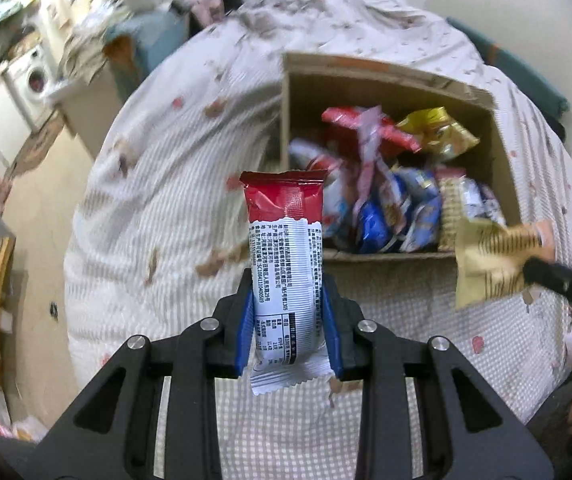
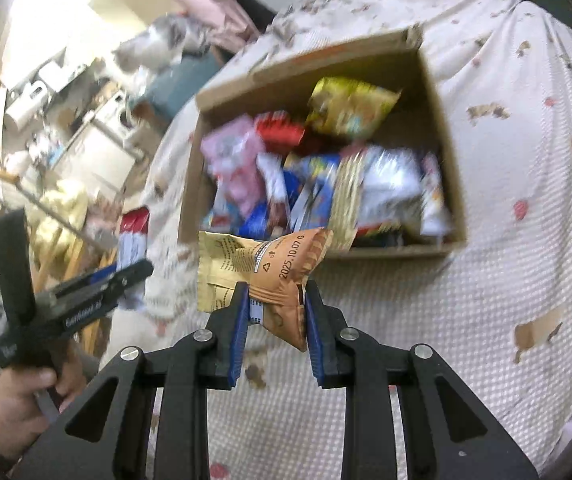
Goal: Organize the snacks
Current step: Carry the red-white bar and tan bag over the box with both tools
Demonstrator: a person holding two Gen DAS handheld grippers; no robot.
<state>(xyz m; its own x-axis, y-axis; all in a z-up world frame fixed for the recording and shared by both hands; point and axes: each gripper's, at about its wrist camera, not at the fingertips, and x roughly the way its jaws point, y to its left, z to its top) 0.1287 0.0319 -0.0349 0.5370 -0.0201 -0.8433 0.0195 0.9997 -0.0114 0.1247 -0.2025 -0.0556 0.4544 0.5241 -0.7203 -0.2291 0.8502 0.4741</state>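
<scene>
Between left gripper [image 1: 289, 280] fingers: red-white bar [image 1: 283, 264] | box [image 1: 382, 76] beyond, blurry

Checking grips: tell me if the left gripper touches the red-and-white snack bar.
Touching. The left wrist view shows the left gripper with blue pads pressed against both sides of the red-and-white snack bar.

This was a home, a lived-in bedroom. A bed [image 1: 173, 184] under a white floral quilt filled both views, with a cardboard box [image 1: 390, 92] of snack packets sitting on it. Past the bed's far left corner stood a front-loading washing machine [image 1: 31, 76], white cabinets [image 2: 97, 152] and cluttered laundry, beside a pale floor [image 1: 45, 216].
</scene>
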